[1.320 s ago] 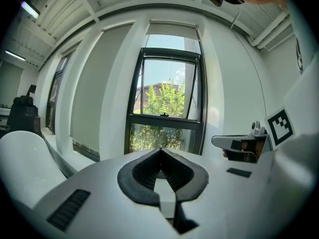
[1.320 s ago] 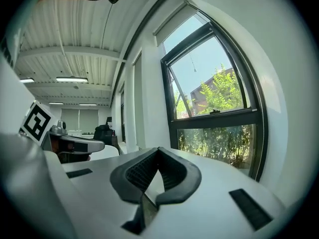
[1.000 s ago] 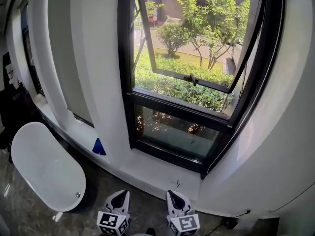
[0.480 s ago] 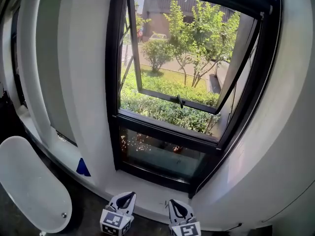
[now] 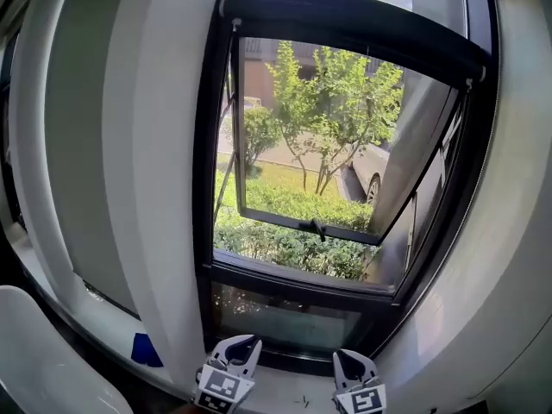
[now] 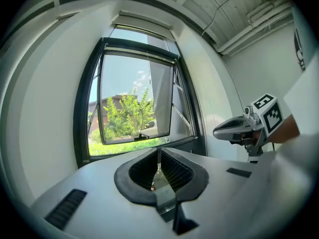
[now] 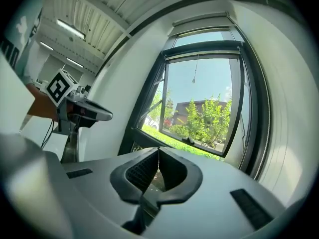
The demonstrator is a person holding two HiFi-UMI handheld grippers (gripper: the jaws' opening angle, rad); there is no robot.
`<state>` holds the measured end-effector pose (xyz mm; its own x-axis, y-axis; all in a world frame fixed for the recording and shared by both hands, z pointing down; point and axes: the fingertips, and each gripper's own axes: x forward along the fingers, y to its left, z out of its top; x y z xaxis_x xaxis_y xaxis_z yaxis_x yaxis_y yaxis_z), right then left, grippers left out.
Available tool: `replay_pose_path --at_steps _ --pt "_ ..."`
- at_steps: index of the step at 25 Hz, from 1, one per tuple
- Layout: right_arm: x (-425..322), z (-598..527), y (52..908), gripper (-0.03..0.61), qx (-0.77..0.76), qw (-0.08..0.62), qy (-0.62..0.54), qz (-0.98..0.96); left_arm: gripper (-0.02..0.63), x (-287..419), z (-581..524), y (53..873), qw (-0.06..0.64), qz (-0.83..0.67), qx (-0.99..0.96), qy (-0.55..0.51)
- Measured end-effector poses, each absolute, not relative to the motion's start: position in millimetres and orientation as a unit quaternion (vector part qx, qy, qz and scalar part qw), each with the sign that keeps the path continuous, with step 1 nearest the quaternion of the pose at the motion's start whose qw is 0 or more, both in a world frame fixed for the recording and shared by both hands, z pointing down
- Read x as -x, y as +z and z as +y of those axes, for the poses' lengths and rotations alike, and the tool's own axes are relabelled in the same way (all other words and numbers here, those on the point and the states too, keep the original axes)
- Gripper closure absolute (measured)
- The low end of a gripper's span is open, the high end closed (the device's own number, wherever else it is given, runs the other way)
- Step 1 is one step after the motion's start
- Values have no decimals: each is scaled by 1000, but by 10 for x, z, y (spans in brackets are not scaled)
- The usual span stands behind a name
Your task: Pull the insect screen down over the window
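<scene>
Your head has tipped up and both hands have risen toward the window (image 5: 315, 179). The left gripper (image 5: 244, 345) and right gripper (image 5: 349, 360) keep their fingers (image 6: 143, 169) closed on nothing, since the insect screen (image 5: 354, 31) apparently sits rolled up across the top, overhead.

Screen housing (image 5: 345, 28) across window (image 5: 310, 145) top; bathtub (image 5: 39, 356) lower left.

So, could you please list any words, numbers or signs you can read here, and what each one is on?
None can be read.
The two marker cubes carry only black-and-white square patterns, no letters.
Dark print on the white garment: cut off at the picture's edge, unreadable.
</scene>
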<state>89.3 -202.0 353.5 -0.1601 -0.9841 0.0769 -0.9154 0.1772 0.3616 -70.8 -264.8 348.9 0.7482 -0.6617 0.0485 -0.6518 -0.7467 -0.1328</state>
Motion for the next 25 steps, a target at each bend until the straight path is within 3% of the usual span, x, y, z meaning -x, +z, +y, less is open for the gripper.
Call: replay_pose_path --at_steps 3,6,12,21,25 --pt "-823 -2276 3291 581 -638 169 -149 -736 600 806 -2926 3206 105 331 936 -49" --pt "-771 -2507 2997 581 -639 185 -187 -723 551 871 -3172 2954 145 319 935 -56" --pt "-951 -2917 2393 569 -646 174 -244 -702 523 768 -3607 2408 199 338 918 -53" --pt "-1608 -3499 1591 569 -689 45 -217 -690 523 75 -4057 1729 135 385 913 18" --pt "-1821 -3637 1424 570 -681 30 -215 -699 524 -241 -4203 1624 127 398 908 22"
